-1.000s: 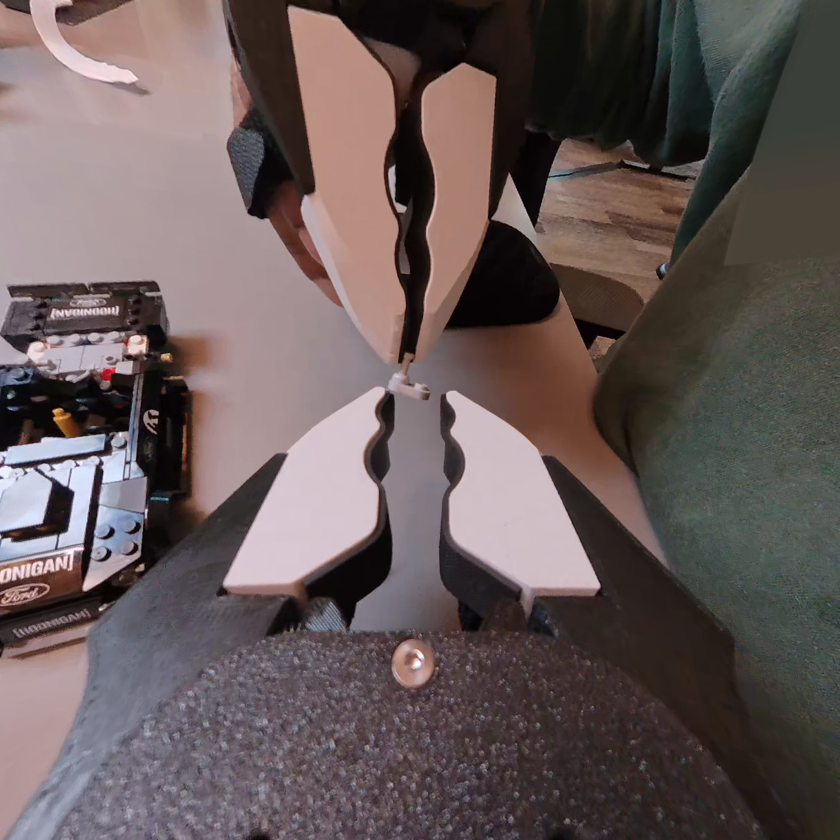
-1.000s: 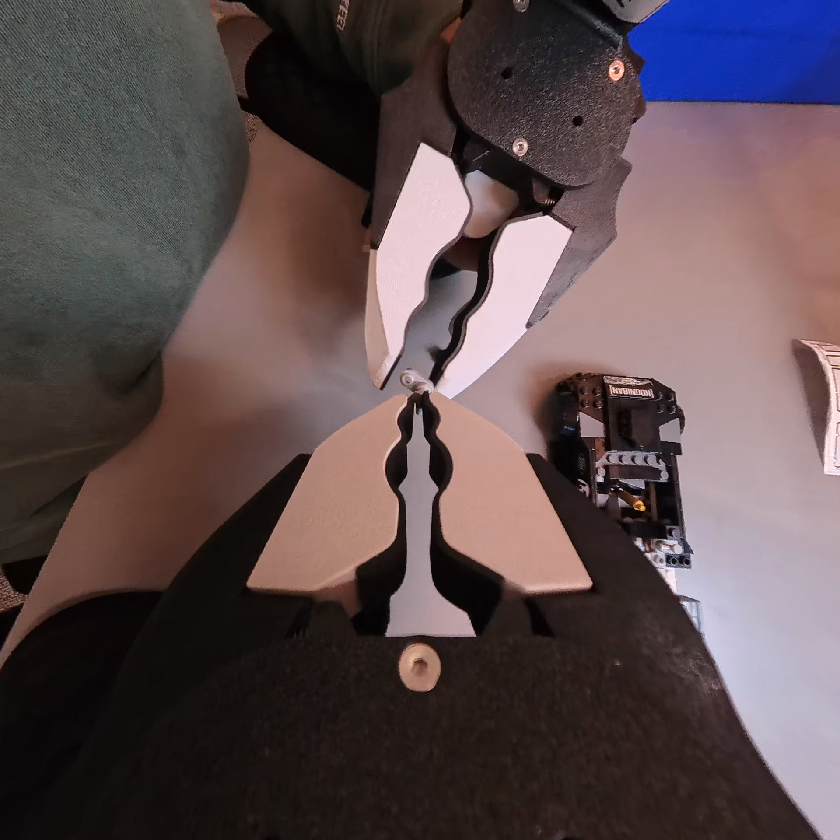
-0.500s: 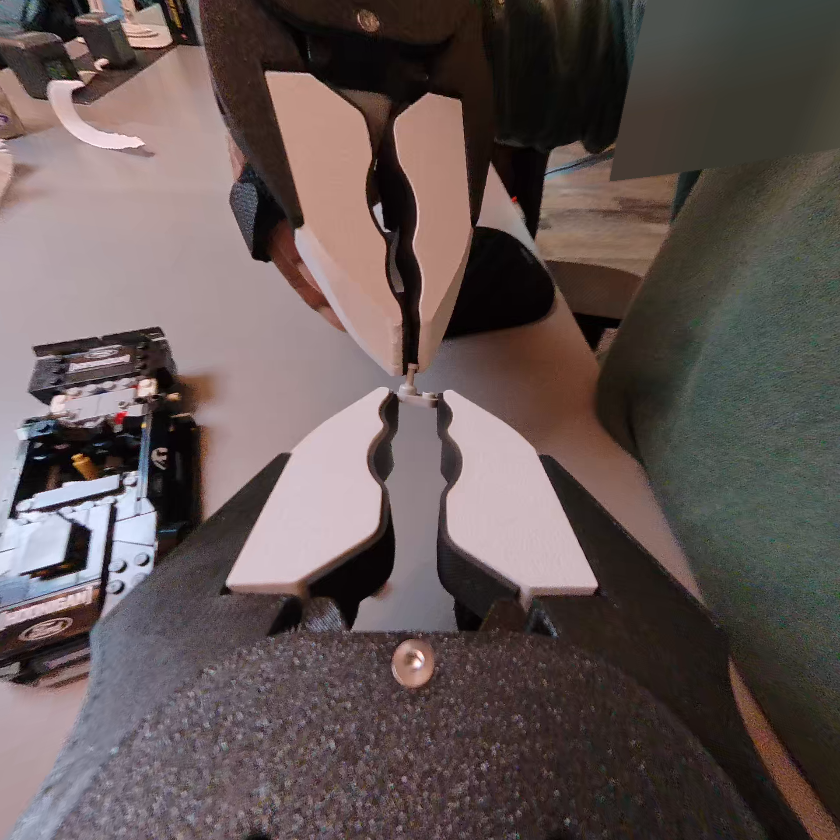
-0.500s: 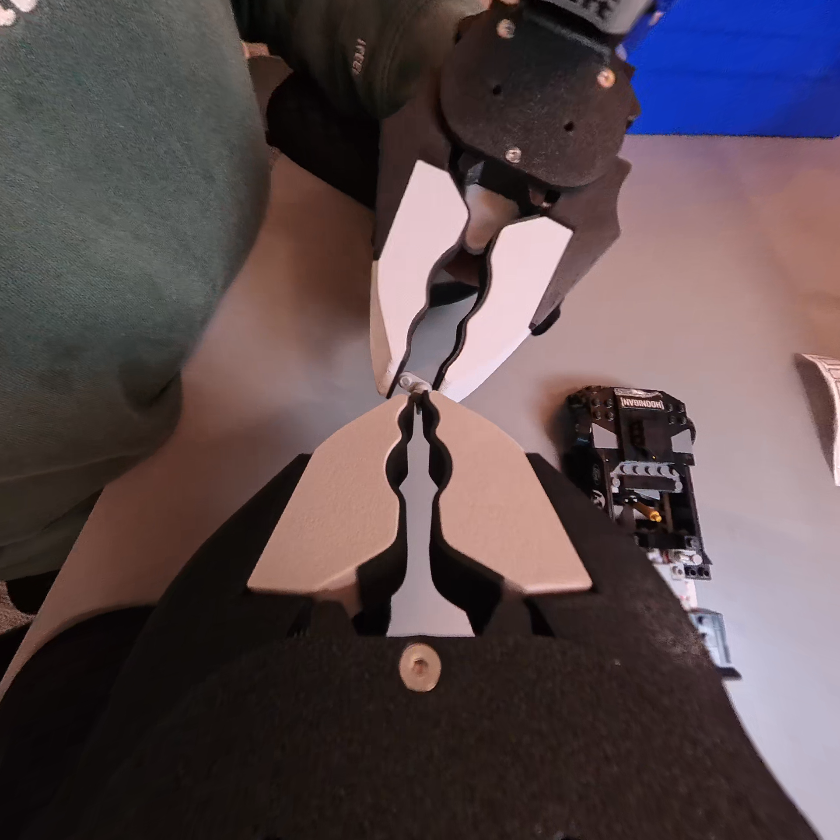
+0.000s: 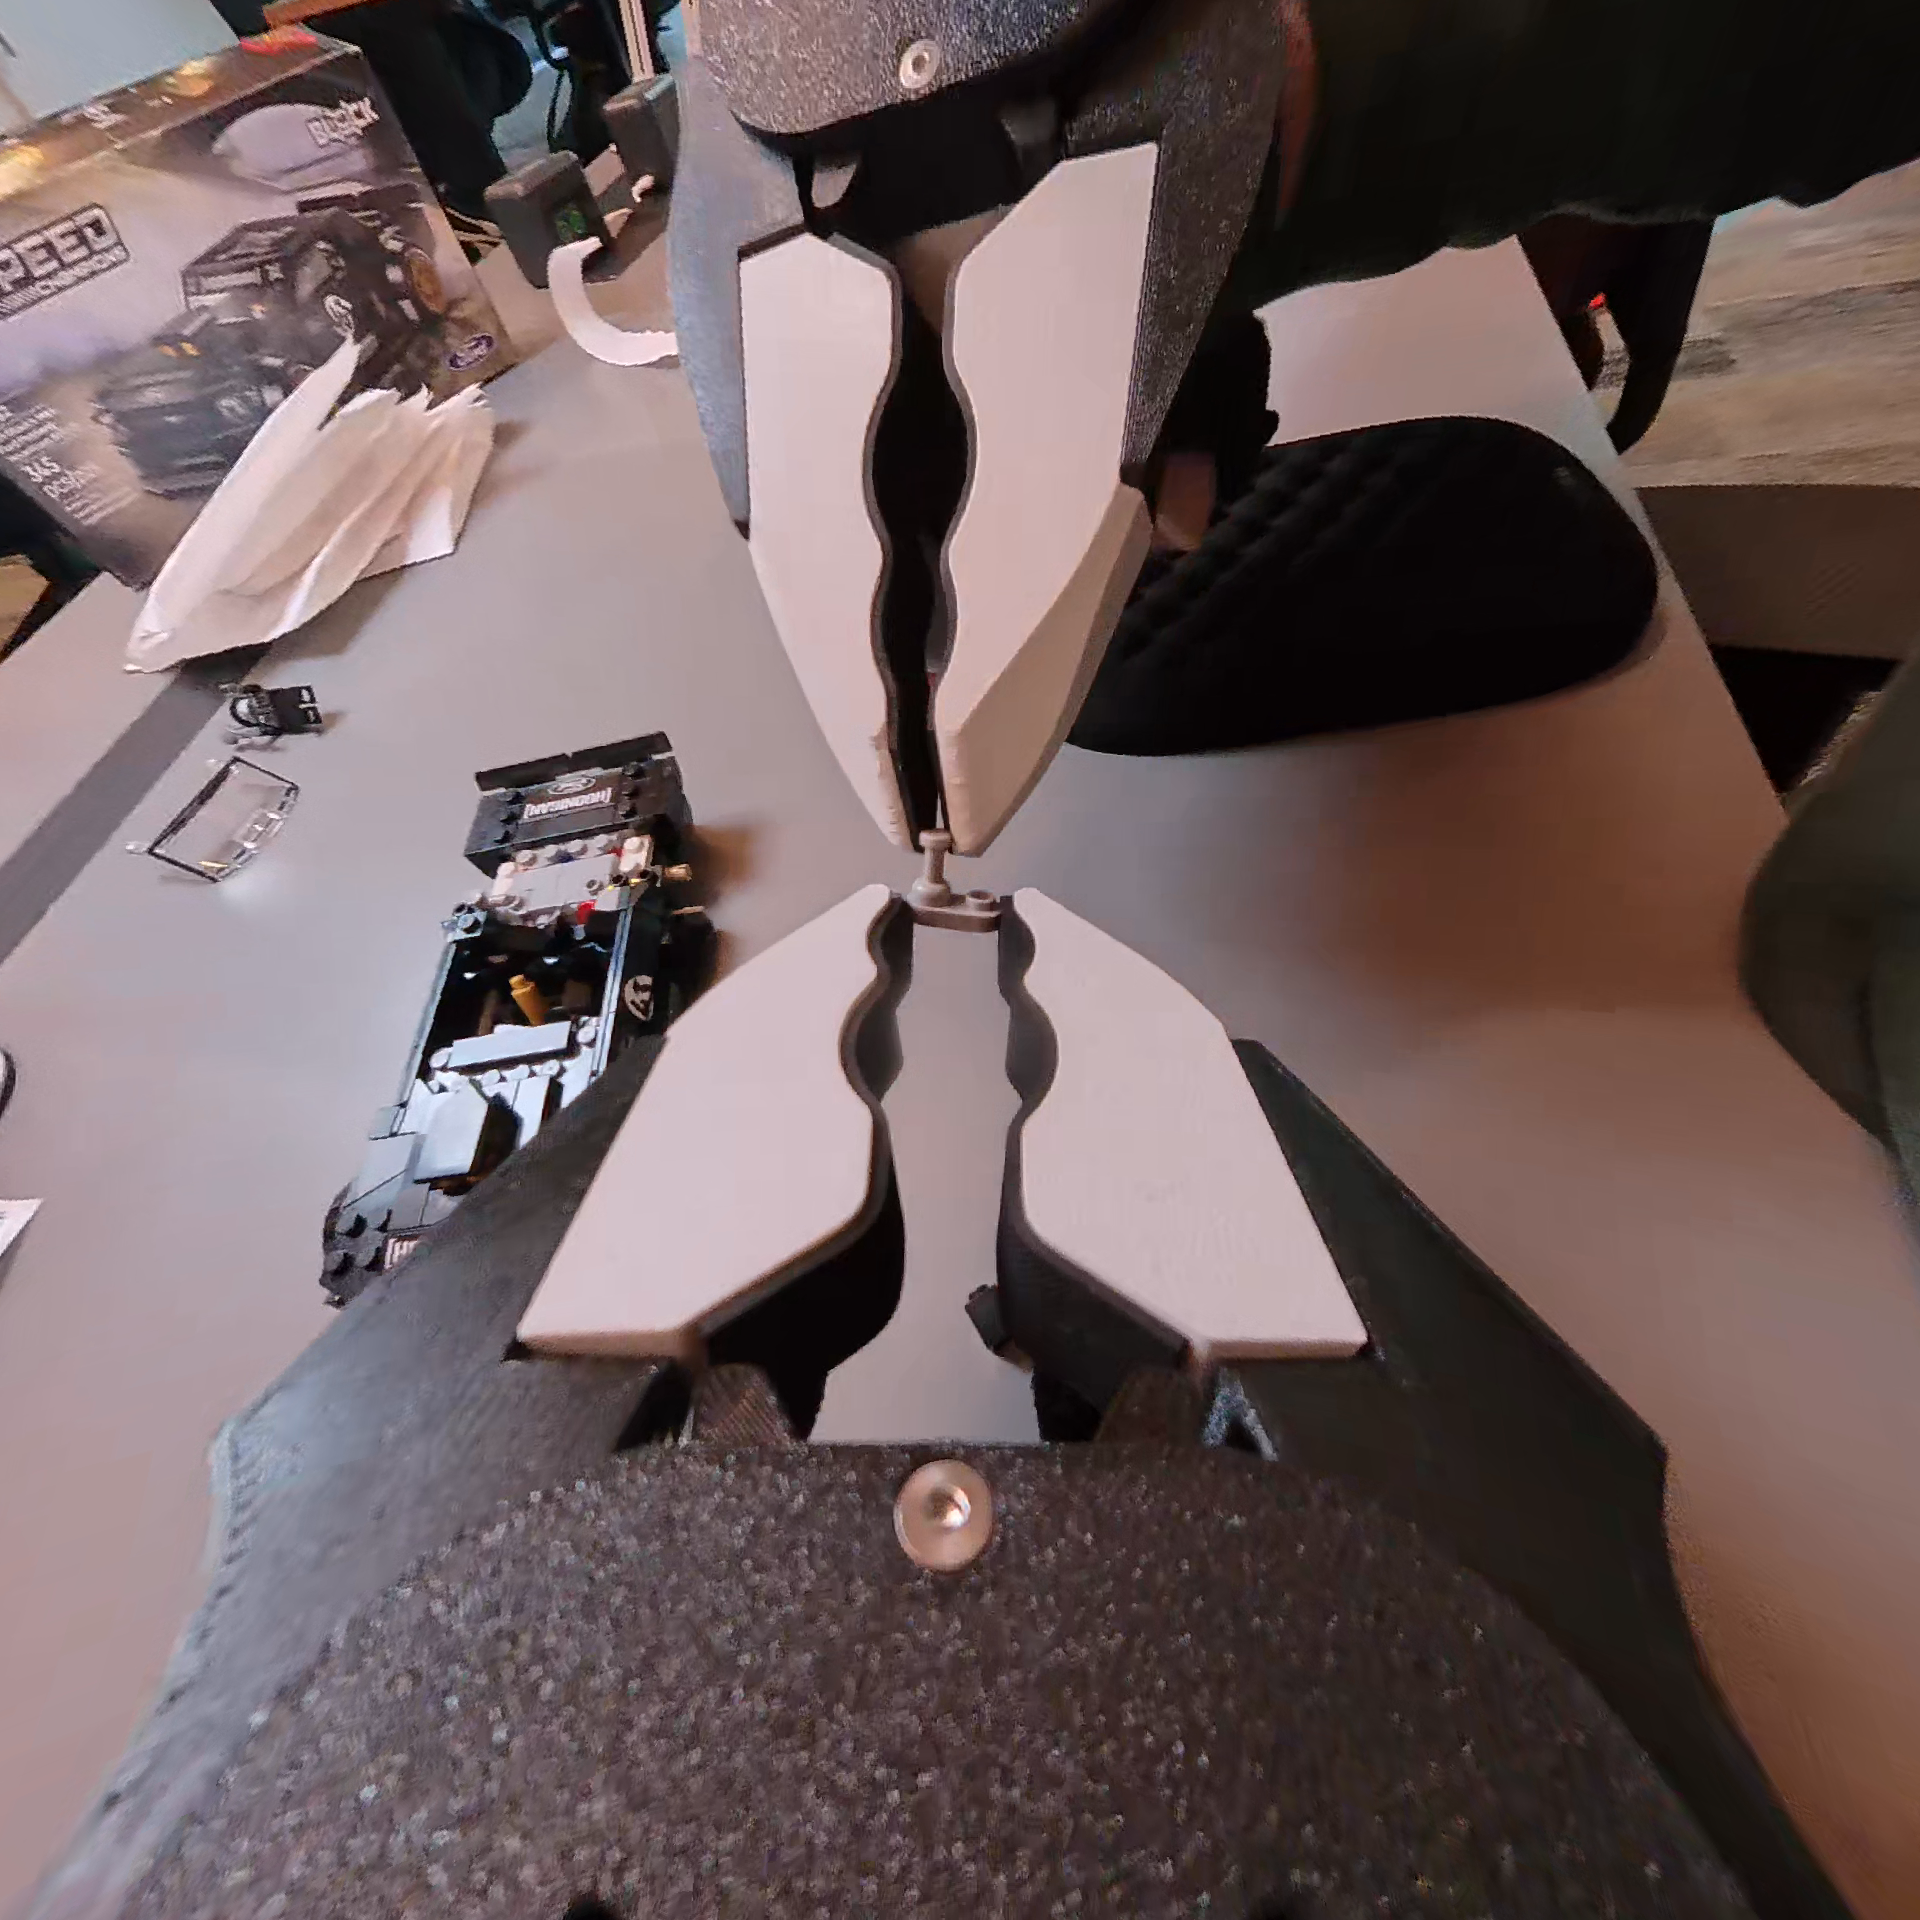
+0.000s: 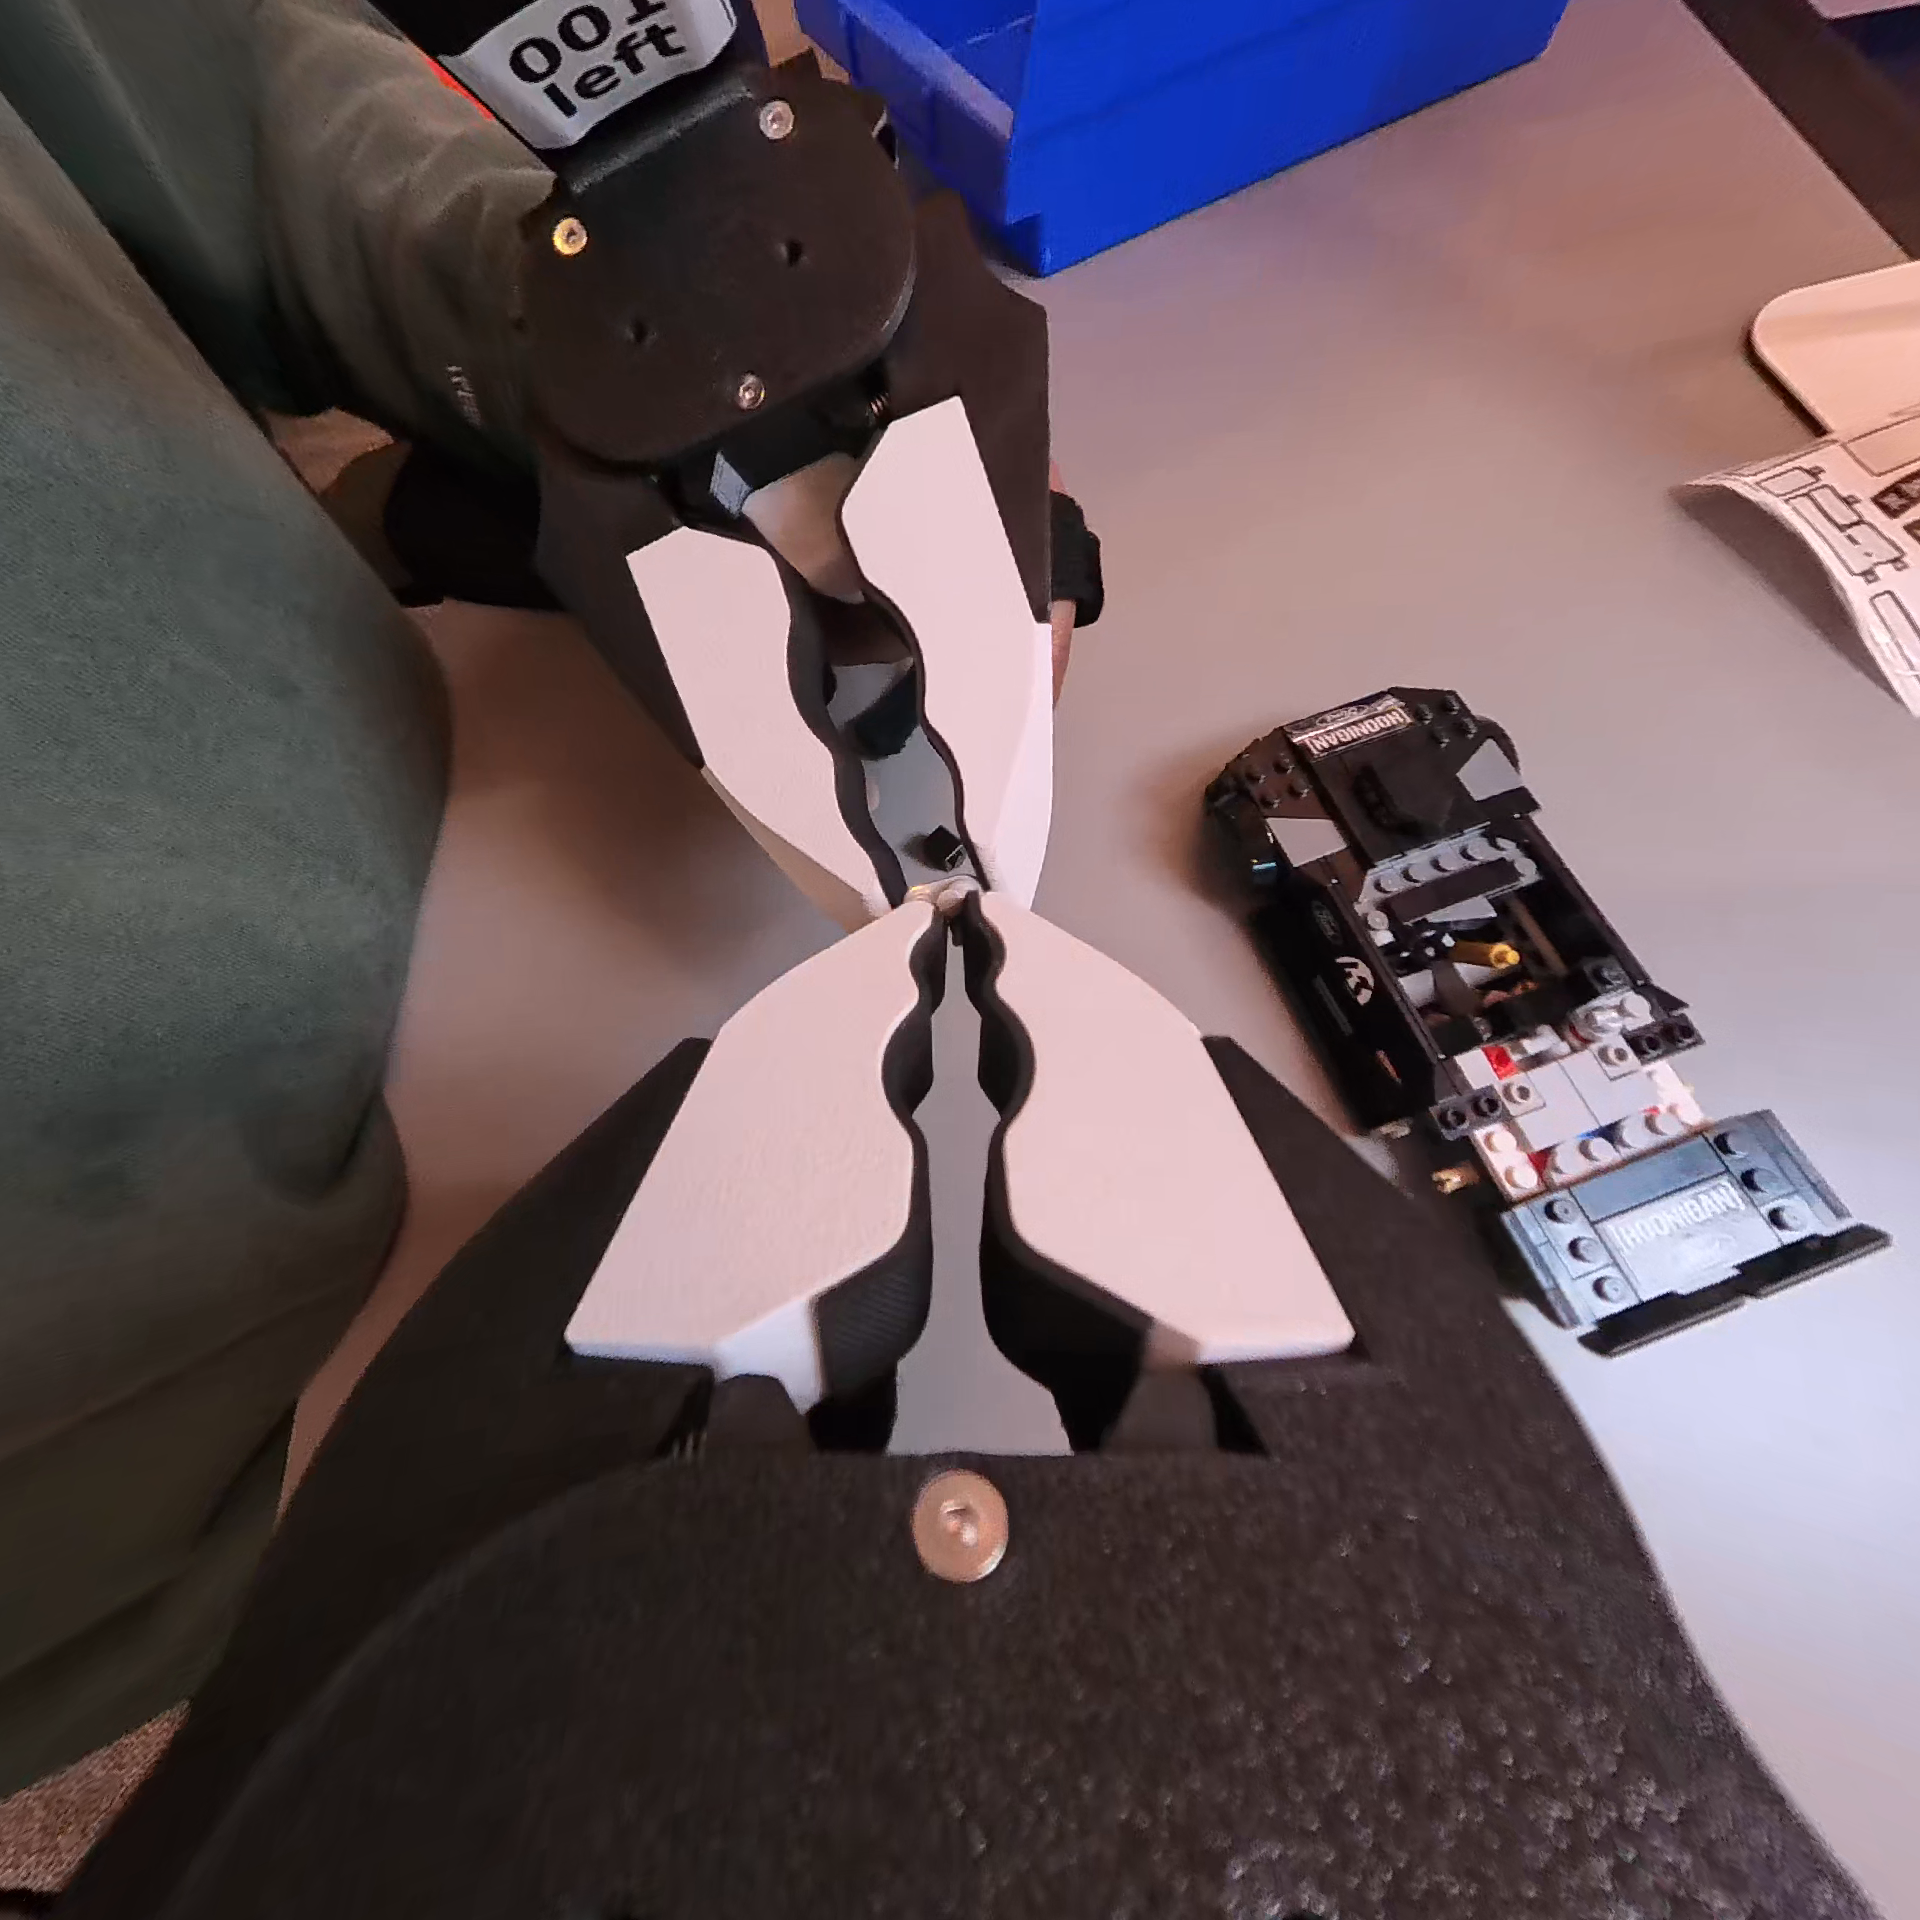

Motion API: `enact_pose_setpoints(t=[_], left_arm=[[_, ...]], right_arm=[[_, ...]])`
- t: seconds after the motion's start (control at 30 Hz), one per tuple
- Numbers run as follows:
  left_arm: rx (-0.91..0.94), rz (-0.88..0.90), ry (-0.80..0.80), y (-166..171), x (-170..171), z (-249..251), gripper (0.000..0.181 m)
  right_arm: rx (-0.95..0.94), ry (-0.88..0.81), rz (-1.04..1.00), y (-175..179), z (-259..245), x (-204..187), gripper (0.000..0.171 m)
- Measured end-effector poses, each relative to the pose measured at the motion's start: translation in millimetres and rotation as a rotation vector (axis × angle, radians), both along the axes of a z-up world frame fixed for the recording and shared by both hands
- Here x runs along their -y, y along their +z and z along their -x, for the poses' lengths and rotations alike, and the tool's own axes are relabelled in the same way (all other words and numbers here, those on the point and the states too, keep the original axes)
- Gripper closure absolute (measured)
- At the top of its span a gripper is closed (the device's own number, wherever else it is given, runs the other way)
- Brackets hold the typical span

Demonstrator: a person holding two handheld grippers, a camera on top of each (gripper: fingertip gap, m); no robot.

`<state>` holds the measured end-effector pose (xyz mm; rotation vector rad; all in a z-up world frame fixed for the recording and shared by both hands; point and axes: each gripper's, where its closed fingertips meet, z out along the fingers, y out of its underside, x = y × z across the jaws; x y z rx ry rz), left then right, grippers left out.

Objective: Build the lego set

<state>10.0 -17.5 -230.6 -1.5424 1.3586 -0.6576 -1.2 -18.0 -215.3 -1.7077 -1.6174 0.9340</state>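
Observation:
A small grey lego piece, a flat base with a thin upright stem, is held in the air between the two grippers, which meet tip to tip. My left gripper has its fingertips narrowly apart and pinches the flat base. My right gripper comes from above and is shut on the stem. In the right wrist view my right gripper is shut at the piece, with the left gripper opposite. The partly built black and grey lego car lies on the table; it also shows in the right wrist view.
The set's box, a crumpled white paper bag, a clear windscreen part and a small black part lie at the far left. A blue bin and an instruction sheet lie beyond the car. A person's green sleeve is close by. Both grippers' tips are close together, under 4 cm apart.
Both grippers stayed tip to tip while tilting, so more of the table shows. The grey piece's base has moved in between my left fingertips. The right gripper stays shut on the stem.

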Motion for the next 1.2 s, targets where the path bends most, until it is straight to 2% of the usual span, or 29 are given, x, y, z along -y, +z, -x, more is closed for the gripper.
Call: enact_pose_setpoints(t=[0.27, 0.37, 0.83, 0.87, 0.93, 0.97, 1.07, 1.2], left_arm=[[-0.014, -0.034, 0.014, -2, -1, -1, 0.165], [0.001, -0.049, 0.023, 1, -4, 0, 0.165], [0.055, -0.019, 0.017, 7, -4, 2, 0.165], [0.055, 0.004, 0.005, 6, -4, 2, 0.164], [0.011, 0.075, -0.024, 0, -4, 9, 0.142], [-0.005, 0.104, -0.040, -2, -5, 15, 0.140], [-0.024, 0.141, -0.056, 0, -11, 39, 0.150], [-0.044, 0.193, -0.019, -3, -12, 69, 0.151]], right_arm=[[0.021, -0.003, -0.049, -2, -2, 0, 0.168], [0.037, 0.000, -0.081, 0, -3, -1, 0.154], [0.021, 0.023, -0.147, 5, -1, -4, 0.168], [0.040, 0.046, -0.158, 4, -1, -4, 0.168], [0.121, 0.123, -0.204, -3, -3, -8, 0.168], [0.184, 0.184, -0.219, -10, -4, -8, 0.168], [0.370, 0.393, -0.248, -34, -3, -11, 0.168], [0.546, 0.668, -0.303, -59, 9, -12, 0.168]])
